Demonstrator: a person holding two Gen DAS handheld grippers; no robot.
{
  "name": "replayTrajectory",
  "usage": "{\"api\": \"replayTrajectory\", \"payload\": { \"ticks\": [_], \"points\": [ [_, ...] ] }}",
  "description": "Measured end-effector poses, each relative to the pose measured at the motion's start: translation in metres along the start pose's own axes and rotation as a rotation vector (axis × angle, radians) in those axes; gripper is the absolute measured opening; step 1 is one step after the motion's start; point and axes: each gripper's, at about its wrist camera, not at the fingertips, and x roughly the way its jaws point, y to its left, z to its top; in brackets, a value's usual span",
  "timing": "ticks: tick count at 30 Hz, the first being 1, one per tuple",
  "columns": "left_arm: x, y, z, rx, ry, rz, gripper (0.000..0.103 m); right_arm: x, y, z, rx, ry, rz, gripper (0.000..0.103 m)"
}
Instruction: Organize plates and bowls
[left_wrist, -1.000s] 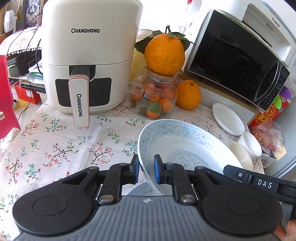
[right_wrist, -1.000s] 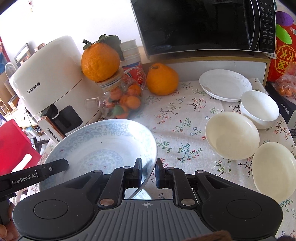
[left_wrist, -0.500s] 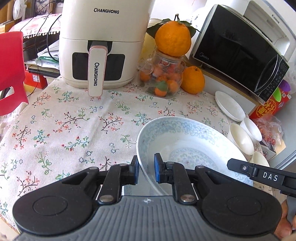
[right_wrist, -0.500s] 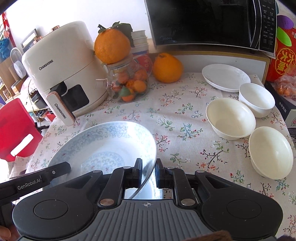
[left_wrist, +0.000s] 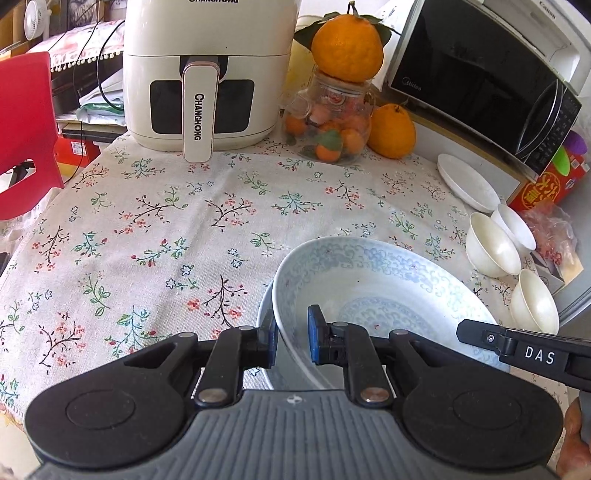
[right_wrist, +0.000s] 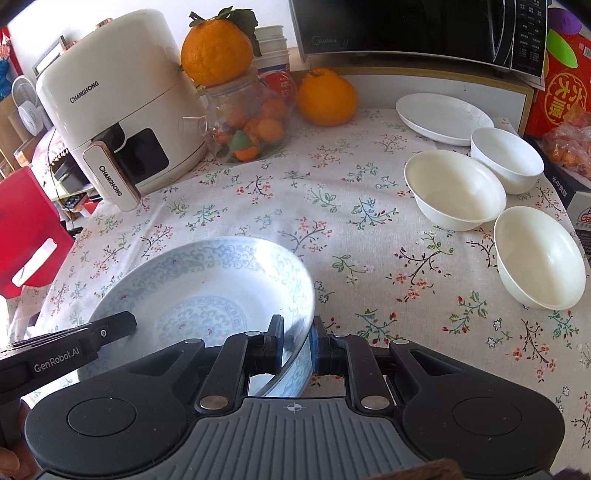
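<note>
At the bottom of each wrist view, a hand-held gripper pinches the rim of the blue-patterned bowl: the left hand-held gripper (left_wrist: 291, 341) on the bowl's (left_wrist: 376, 291) left edge, the right hand-held gripper (right_wrist: 297, 341) on its right edge. The bowl sits low in both frames, above the flowered tabletop (right_wrist: 332, 206), with another patterned rim showing just beneath it. Farther right stand three white bowls (right_wrist: 456, 190) close together, and beyond them a white plate (right_wrist: 443, 116). At the back are an air fryer (left_wrist: 203, 74), a glass jar (left_wrist: 332, 118) topped by an orange (left_wrist: 347, 48), and a microwave (left_wrist: 476, 77).
</note>
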Motion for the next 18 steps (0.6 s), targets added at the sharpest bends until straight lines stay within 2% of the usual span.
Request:
{"api": "replayTrajectory", "payload": {
  "ticks": [18],
  "points": [
    [0.008, -0.004, -0.008, 0.06, 0.011, 0.057, 0.016, 0.012, 0.005, -0.005, -0.018, 0.039, -0.029, 0.015]
  ]
}}
